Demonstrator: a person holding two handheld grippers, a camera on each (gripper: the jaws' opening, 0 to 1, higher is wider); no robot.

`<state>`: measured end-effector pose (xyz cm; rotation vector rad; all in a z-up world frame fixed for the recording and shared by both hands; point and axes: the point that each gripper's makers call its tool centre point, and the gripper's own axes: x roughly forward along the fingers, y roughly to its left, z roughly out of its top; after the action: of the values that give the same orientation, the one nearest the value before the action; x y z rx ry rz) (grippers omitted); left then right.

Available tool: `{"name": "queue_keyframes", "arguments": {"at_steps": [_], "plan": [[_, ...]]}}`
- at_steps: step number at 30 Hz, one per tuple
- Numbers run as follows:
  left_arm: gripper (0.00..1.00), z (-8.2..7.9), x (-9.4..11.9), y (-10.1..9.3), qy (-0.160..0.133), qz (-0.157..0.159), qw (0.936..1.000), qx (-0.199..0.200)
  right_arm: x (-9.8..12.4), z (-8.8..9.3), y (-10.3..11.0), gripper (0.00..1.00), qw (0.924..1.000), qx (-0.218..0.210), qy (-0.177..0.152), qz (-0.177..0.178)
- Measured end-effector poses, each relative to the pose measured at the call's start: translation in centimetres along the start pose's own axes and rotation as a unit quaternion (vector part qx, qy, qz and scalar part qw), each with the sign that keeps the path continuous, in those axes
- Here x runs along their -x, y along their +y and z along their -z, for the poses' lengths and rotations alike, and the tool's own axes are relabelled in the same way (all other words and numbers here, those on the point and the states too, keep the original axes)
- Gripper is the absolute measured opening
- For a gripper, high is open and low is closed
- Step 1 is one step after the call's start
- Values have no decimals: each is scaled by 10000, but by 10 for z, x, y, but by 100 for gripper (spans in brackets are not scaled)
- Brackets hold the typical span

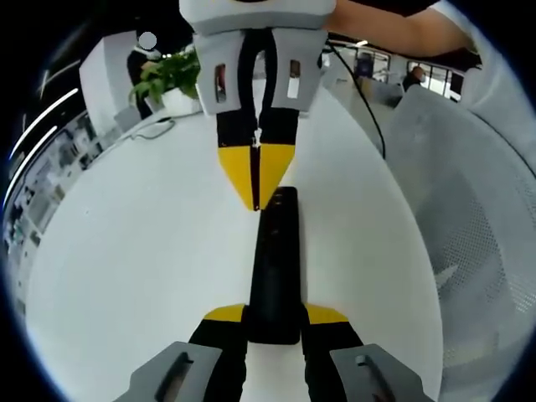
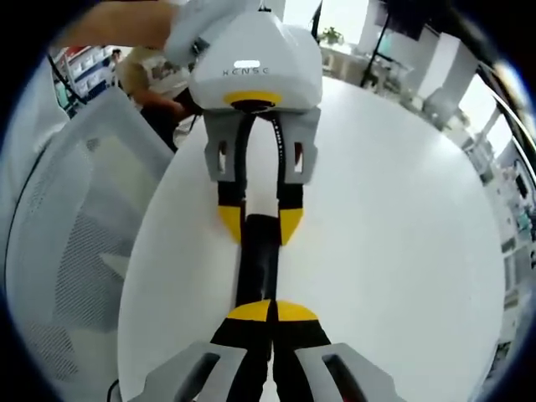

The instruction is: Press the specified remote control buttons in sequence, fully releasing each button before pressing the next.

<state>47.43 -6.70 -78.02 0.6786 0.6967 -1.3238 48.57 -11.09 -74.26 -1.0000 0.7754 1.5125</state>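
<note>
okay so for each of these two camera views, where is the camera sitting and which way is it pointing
Left gripper view: rides on the left hand-held gripper, looking along its jaws clamped on the black remote control; the right hand-held gripper faces it, tips closed, with a person's arm behind.
Right gripper view: rides on the right hand-held gripper, looking the opposite way down the remote control at the left hand-held gripper and a hand above it.
Shared: the remote, both grippers, the white table and a white mesh chair.

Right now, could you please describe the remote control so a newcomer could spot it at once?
Find the round white table. In its middle lies the remote control, a long, slim black bar. The left gripper clamps one end, and the right gripper's closed yellow tips touch the other; nothing else near is black.
</note>
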Motion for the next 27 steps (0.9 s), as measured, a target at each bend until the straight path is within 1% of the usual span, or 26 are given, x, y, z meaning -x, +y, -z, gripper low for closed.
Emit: {"name": "queue_keyframes", "arguments": {"at_steps": [17, 27], "plan": [[24, 0, 0, 1, 23, 16, 10000, -11, 5, -5, 0, 0, 10000, 75, -23, 27], [24, 0, -1, 2, 10, 25, 10000, 4, -6, -1, 2, 0, 10000, 52, 29, -77]]}}
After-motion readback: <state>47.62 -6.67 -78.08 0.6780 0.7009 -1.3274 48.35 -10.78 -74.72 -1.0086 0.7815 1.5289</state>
